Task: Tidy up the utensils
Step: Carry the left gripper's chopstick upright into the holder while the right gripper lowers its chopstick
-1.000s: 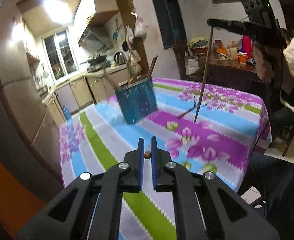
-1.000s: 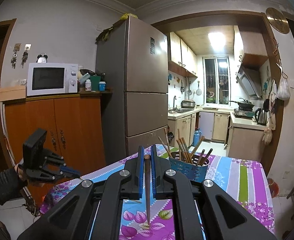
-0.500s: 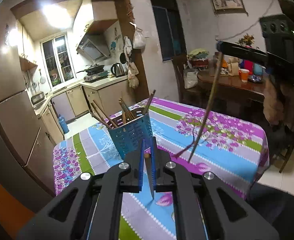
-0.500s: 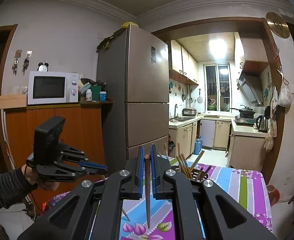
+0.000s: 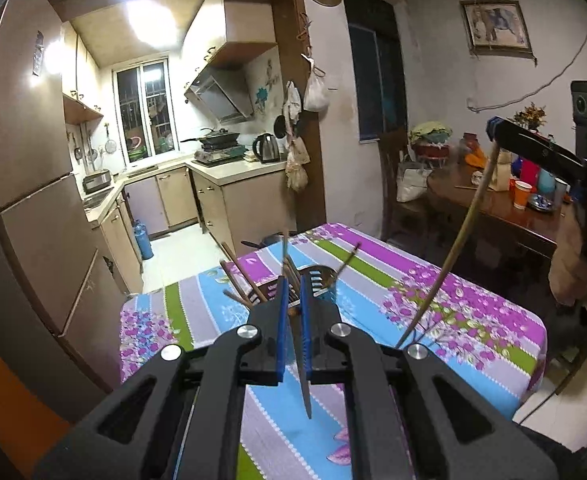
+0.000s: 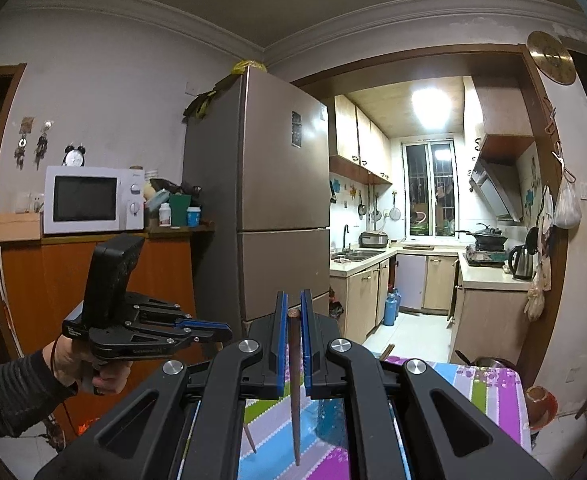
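- A ceiling lamp (image 5: 149, 26) in the kitchen is the brightest source in both views and blooms to blown-out white (image 6: 430, 106).
- Its glare reflects as hot patches on the fridge door (image 6: 309, 128).
- The dining side is dimmer, and the walls there look grey and murky.
- Straight edges such as the door frame (image 5: 297, 92) bow under fisheye distortion, and the corners fall to black.
- The striped cloth on the desk (image 5: 465, 320) is evenly lit, with soft shadows.
- Focus is fairly sharp, with slight grain in the dark areas.
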